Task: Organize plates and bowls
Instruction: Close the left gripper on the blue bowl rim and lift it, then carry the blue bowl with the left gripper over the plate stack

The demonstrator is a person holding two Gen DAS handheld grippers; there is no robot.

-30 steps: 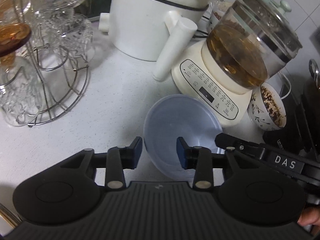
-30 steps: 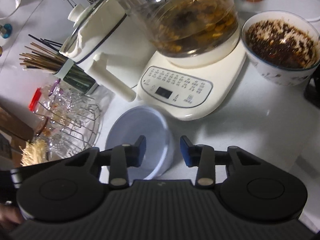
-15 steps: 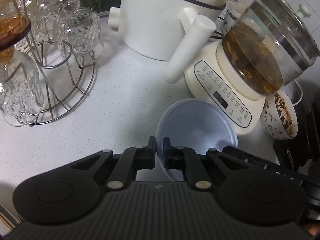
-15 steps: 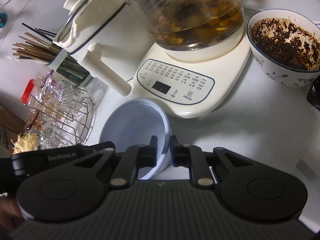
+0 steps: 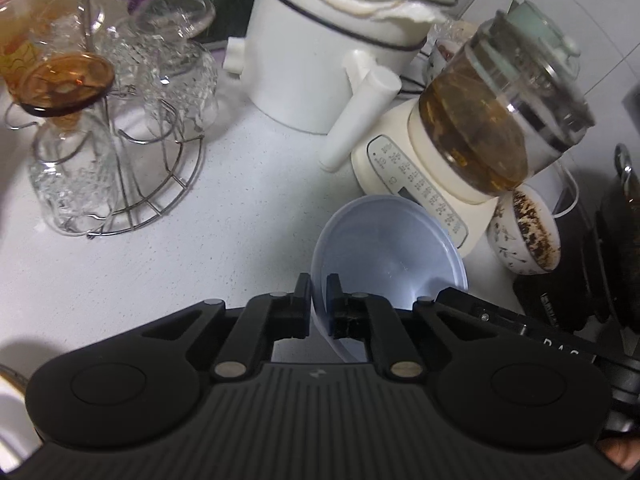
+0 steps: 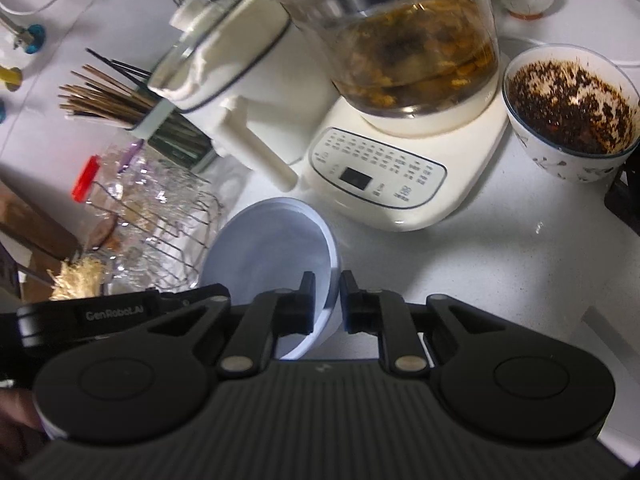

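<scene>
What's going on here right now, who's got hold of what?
A person is working two handheld claws on a white kitchen counter. Both are clamped on the rim of the same pale blue plastic bowl: the left claw on one side, the right claw on the opposite side. The bowl looks empty. It sits just in front of a glass kettle on its cream base, with a dirty patterned bowl nearby and a wire rack of glasses off to the side.

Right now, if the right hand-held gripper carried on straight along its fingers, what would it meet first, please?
Probably the white kettle base, just beyond the blue bowl whose rim the right hand-held gripper grips. Depth is unclear; it might reach bare counter first.
</scene>
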